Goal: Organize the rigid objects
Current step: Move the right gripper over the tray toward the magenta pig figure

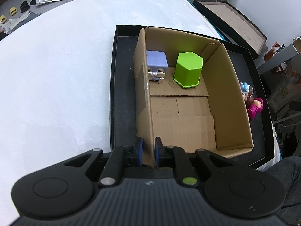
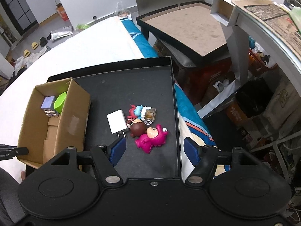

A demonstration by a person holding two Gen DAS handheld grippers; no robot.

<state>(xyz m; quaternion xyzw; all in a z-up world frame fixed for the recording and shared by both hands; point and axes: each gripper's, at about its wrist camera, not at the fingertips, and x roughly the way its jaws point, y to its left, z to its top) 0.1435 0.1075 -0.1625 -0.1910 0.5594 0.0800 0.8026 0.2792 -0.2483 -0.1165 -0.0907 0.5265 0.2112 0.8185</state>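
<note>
My left gripper (image 1: 148,151) is shut on the near left wall of the cardboard box (image 1: 144,101), which stands inside a black tray (image 1: 122,86). Inside the box, at its far end, sit a purple cube figure (image 1: 157,64) and a green hexagonal cup (image 1: 188,69), upside down. My right gripper (image 2: 153,149) hangs open above the tray floor (image 2: 120,88), nothing between its pads. Just beyond it lie a white charger plug (image 2: 116,121), a pink figure (image 2: 152,138), a brown figure (image 2: 138,128), a blue and red figure (image 2: 137,111) and a clear block (image 2: 150,114).
The tray rests on a white cloth-covered table (image 1: 56,66). A second black tray with a brown floor (image 2: 188,26) stands beyond the table's right edge. A white desk leg (image 2: 239,43), bags and boxes crowd the floor on the right. The cardboard box (image 2: 54,120) fills the tray's left part.
</note>
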